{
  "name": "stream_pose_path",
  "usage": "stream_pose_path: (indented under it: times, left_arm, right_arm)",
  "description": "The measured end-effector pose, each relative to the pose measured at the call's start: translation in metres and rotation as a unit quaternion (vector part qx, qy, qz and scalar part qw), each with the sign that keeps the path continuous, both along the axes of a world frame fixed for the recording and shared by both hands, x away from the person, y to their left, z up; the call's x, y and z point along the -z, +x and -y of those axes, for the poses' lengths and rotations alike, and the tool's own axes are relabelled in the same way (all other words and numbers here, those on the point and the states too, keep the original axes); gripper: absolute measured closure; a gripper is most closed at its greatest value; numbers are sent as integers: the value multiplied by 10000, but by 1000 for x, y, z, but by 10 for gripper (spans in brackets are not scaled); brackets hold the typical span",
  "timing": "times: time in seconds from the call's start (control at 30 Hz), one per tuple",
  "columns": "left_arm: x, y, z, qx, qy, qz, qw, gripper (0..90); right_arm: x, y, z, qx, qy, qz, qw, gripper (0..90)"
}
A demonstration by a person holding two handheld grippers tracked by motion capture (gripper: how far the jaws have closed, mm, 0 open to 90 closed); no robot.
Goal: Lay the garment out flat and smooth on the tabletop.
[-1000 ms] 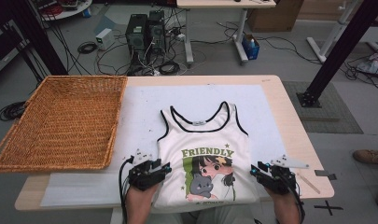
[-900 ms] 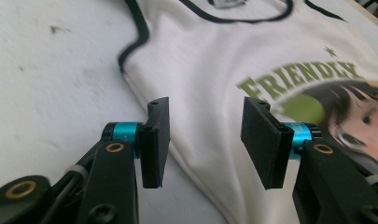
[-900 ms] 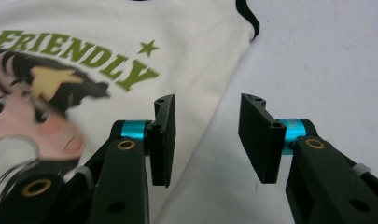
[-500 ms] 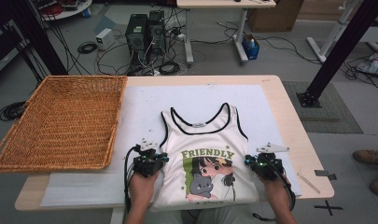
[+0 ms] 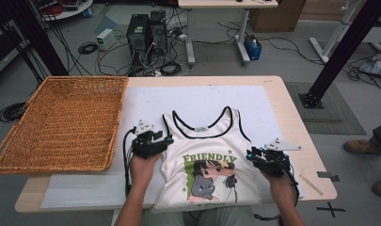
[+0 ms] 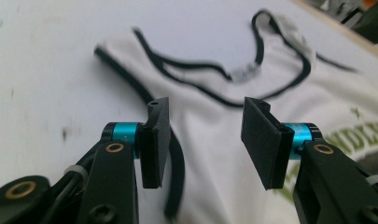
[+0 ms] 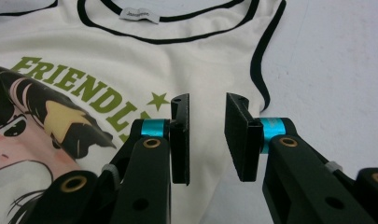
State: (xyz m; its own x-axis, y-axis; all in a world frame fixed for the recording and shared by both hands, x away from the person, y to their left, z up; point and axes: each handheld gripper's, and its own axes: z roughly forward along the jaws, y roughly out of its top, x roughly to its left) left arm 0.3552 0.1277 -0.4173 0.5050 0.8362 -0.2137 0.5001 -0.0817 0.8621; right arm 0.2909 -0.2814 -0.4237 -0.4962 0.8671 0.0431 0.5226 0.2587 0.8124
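Observation:
A white tank top [image 5: 204, 155] with black trim, green "FRIENDLY" lettering and a cartoon print lies flat on the white table cover, its hem hanging over the near edge. My left gripper [image 5: 165, 139] sits at the top's left side by the armhole, open with nothing between its jaws. In the left gripper view the jaws straddle the black armhole trim [image 6: 176, 163] above the cloth [image 6: 214, 130]. My right gripper [image 5: 250, 154] is at the top's right side seam, open and holding nothing. In the right gripper view its jaws hover over the right edge of the tank top [image 7: 205, 70].
A large wicker basket [image 5: 61, 122] stands on the left part of the table. The white cover [image 5: 146, 101] spreads under the top. A thin stick [image 5: 311, 184] lies near the table's right front corner. Computers, cables and desk legs are on the floor beyond.
Both grippers have moved forward along the top's sides, from the hem up toward the armholes. They stayed open throughout.

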Motion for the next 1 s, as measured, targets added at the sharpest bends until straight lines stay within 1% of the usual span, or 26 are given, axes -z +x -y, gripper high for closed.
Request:
stream_pose_path:
  times: [0.03,0.07,0.1,0.13,0.17,0.2,0.23,0.27,0.3,0.33,0.4,0.43,0.47,0.5,0.53,0.6,0.67,0.7,0.73,0.77,0.8,0.83,0.87,0.93,0.97,1.0]
  left_arm:
    - [-1,10,-1,83,71,45,9999,523]
    - [-2,31,-3,153,187,83,9997,523]
    - [-2,31,-3,153,187,83,9997,523]
    - [-2,40,-5,199,262,111,9994,523]
    - [-2,50,-6,224,311,105,9992,523]
    - [1,65,-11,186,168,109,9996,523]
    - [1,65,-11,186,168,109,9996,523]
    - [7,78,-16,69,58,136,9999,523]
    - [7,78,-16,69,58,136,9999,523]
    - [10,84,-17,35,38,158,9999,523]
    - [15,94,-16,74,78,19,9999,522]
    - [17,97,-14,85,227,-16,9997,522]
    - [19,100,-11,139,292,-58,9995,521]
    - [26,104,-5,136,397,-193,9989,497]
    - [26,104,-5,136,397,-193,9989,465]
    - [34,107,1,180,490,-413,9978,455]
    - [34,109,8,86,870,-500,9949,457]
    - [34,108,9,35,991,-506,9938,473]
    - [34,108,9,35,991,-506,9938,521]
    - [33,108,10,-17,1112,-479,9926,584]
    - [33,107,11,-96,1184,-449,9919,584]
    - [32,107,11,-113,1112,-530,9923,796]
    - [31,107,10,-109,1044,-539,9930,822]
    - [28,106,12,-235,1219,-440,9913,847]
    - [24,106,9,-360,1121,-242,9928,850]
    - [24,106,9,-360,1121,-242,9928,852]
  right_arm:
    - [0,3,0,-37,27,10,10000,713]
    - [0,4,0,-50,28,2,10000,699]
    - [0,4,0,-50,28,2,10000,699]
    - [-1,6,0,-60,57,0,10000,689]
    - [-4,10,2,-69,158,116,9998,673]
    - [-6,12,3,-82,228,218,9995,669]
    - [-9,15,5,-68,266,313,9991,657]
    - [-11,18,6,-56,304,351,9989,650]
    - [-12,21,8,-28,348,376,9987,634]
    - [-13,24,10,30,386,378,9985,606]
    - [-11,30,13,131,420,291,9986,551]
    - [-11,30,13,131,420,291,9986,551]
    - [-10,32,15,178,426,254,9986,512]
    - [-8,33,17,192,415,217,9987,491]
    - [-8,33,17,192,415,217,9987,491]
    - [-6,34,23,255,422,161,9987,477]
    - [-6,33,26,276,471,140,9984,477]
    - [-6,33,26,278,465,153,9984,477]
    - [-6,33,26,278,465,153,9984,477]
    - [-5,31,25,289,459,127,9984,477]
    - [-5,31,25,289,459,127,9984,477]
    - [-4,30,24,273,451,133,9985,477]
    - [-3,29,24,271,452,115,9985,477]
    - [0,30,23,272,451,55,9986,477]
    - [1,30,22,255,458,18,9986,477]
    - [1,30,22,255,458,18,9986,477]
